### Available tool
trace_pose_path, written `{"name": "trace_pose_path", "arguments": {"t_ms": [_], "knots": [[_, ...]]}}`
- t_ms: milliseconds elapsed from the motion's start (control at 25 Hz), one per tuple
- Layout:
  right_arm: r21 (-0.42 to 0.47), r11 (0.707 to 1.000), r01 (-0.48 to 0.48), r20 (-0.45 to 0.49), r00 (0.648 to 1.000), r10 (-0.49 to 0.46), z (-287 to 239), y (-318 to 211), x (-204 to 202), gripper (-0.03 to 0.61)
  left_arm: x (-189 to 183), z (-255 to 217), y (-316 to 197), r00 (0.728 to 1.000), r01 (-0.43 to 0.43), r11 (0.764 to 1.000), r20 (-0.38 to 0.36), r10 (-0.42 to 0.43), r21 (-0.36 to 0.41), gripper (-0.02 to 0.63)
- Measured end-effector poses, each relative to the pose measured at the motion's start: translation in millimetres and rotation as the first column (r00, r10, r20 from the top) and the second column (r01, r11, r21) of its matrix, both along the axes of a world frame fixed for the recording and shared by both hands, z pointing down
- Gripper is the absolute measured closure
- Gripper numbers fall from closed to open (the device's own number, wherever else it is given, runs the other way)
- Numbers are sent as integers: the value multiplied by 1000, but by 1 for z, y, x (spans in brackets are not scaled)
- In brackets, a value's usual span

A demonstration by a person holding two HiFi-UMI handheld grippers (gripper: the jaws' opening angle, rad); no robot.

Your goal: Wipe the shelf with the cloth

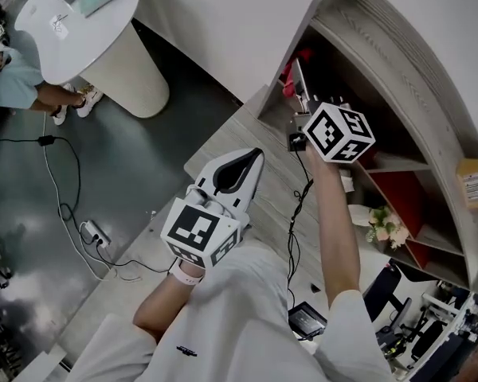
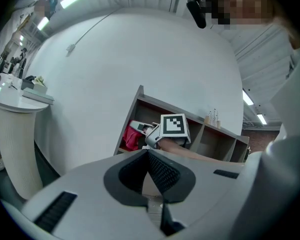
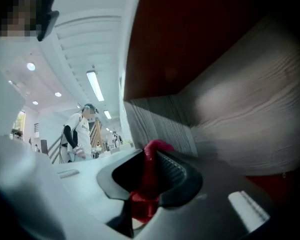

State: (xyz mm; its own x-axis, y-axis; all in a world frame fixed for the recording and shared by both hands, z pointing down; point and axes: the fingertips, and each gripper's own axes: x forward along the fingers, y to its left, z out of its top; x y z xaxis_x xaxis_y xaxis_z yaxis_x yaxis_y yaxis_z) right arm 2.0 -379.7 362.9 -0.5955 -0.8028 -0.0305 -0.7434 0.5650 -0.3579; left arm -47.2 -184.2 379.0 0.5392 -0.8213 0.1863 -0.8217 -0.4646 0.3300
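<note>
Right now your right gripper [image 3: 152, 156] is pinching the red cloth [image 3: 150, 179] between its pads, with a fold poking up past the tips and the rest bunched below them. It reaches into the end compartment of the shelf [image 1: 382, 46], at the shelf's left end as the left gripper view shows it. The cloth [image 1: 289, 76] is inside that compartment, close to the outer side wall. Wood-grain boards fill the right gripper view, with a dark red panel above them. Whether the cloth already presses on a board, I cannot tell.

Your left gripper [image 2: 149, 156] hangs back outside the shelf's front edge, its pads pressed together on nothing.

To my eye you are at the wiping step itself, at or near its start in this first compartment; the other compartments look like work not yet done. The next move calls for pressing the bunched cloth flat onto the board and sweeping it from the front edge to the back corners. Hold the pinch firm, because only a narrow fold sits between the pads and a drag could pull it free.

As for writing, nothing reads. Each gripper's cube carries only black-and-white square markers. A small carton [image 1: 474, 181] on the shelf's top edge bears a label too small to make out.
</note>
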Motion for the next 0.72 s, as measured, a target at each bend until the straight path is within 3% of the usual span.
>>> {"name": "trace_pose_path", "arguments": {"t_ms": [160, 280, 400, 560, 640, 720], "knots": [[178, 983, -51, 17, 999, 48, -42, -1, 3, 488, -1, -3, 4, 1000, -1, 1000, -2, 1, 2, 608], [255, 962, -93, 0, 995, 96, -54, -13, 10, 486, -3, -2, 5, 1000, 4, 1000, -2, -4, -3, 607], [265, 951, -159, -41, 984, 176, -48, -38, 23, 486, -6, -2, 4, 1000, 9, 1000, 3, -9, -1, 607], [189, 962, -197, -27, 978, 206, -37, -62, 35, 486, -10, -5, 4, 1000, 22, 1000, 7, -22, 6, 607], [254, 952, -171, 13, 985, 174, -51, -44, 28, 486, -11, -4, 4, 1000, 27, 1000, 9, -27, 4, 607], [351, 924, -153, 23, 988, 155, -69, -16, 13, 486, -12, -2, 3, 1000, 28, 1000, 10, -28, -1, 607]]}}
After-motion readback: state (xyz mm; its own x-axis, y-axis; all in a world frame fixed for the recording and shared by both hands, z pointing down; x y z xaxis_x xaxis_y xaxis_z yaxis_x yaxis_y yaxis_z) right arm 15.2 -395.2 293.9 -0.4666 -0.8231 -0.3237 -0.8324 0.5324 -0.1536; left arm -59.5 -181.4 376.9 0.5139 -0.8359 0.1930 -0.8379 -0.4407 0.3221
